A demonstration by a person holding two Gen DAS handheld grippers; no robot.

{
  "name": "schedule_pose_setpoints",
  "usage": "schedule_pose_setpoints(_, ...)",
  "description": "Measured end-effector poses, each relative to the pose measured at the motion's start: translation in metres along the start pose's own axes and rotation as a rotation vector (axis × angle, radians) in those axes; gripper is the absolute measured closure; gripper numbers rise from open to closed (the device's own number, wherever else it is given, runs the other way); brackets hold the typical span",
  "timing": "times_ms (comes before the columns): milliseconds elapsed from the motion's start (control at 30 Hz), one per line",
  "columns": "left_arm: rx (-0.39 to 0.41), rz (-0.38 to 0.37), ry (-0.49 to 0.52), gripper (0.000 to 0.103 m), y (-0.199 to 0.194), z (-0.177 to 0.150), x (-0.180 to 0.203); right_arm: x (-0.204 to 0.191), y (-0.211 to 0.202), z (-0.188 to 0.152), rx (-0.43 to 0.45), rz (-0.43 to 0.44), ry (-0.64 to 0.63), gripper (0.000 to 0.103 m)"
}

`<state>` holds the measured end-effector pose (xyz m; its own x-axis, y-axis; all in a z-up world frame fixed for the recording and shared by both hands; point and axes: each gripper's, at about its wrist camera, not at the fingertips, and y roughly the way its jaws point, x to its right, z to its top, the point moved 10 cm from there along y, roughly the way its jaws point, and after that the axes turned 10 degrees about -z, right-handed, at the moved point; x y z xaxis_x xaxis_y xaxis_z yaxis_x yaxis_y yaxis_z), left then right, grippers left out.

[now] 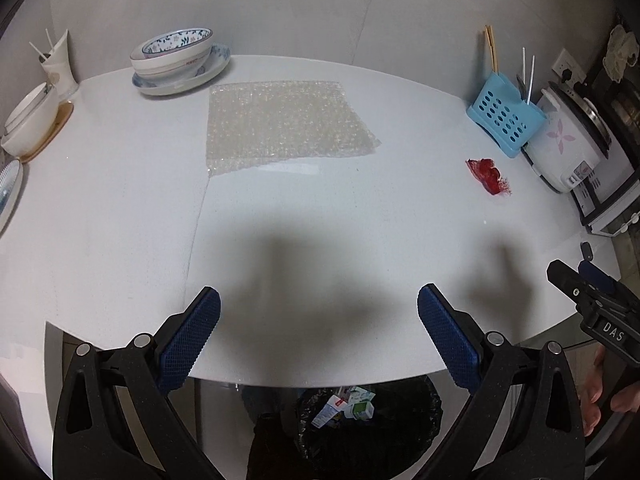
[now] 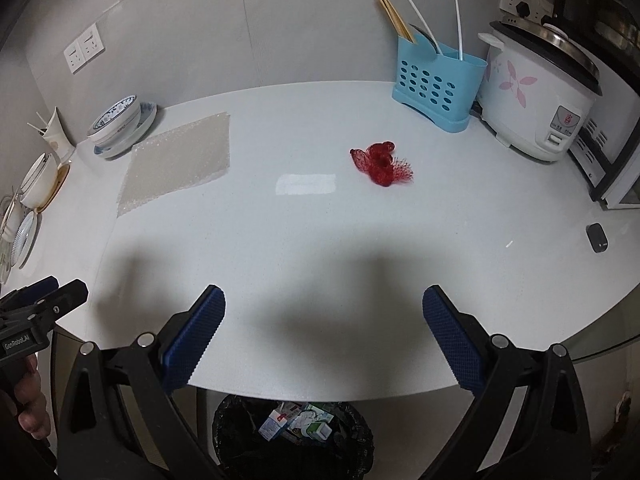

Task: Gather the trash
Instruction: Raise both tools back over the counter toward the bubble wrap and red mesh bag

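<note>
A sheet of bubble wrap (image 1: 286, 122) (image 2: 180, 160) lies flat on the white table (image 1: 120, 208) (image 2: 280, 232), towards the back. A crumpled red net (image 1: 489, 176) (image 2: 380, 164) rests further right, in front of the blue cutlery holder. Below the table's near edge stands a bin with a black bag (image 1: 372, 416) (image 2: 294, 436) holding cartons and wrappers. My left gripper (image 1: 319, 332) hovers open over the near edge, nothing between its blue pads. My right gripper (image 2: 324, 332) is likewise open and empty, and its tip shows in the left wrist view (image 1: 576, 280).
Stacked bowls on a plate (image 1: 180, 60) (image 2: 120, 124) and more dishes (image 1: 32, 120) sit at the back left. A blue cutlery holder (image 1: 504, 118) (image 2: 434, 88), a rice cooker (image 2: 536, 88) and an oven stand at the right. A small black object (image 2: 597, 237) lies near the right edge.
</note>
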<state>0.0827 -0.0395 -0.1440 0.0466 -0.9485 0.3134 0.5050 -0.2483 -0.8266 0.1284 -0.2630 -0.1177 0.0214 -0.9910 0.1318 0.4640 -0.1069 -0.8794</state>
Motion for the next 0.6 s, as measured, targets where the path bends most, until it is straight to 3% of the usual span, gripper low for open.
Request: schedule_pose_setpoints(600,-0.058,0.037,-0.049,0.006,0.063,0.086,-0.052,0.023,0.082,0.086,-0.058,-0.068,0.054,0.008)
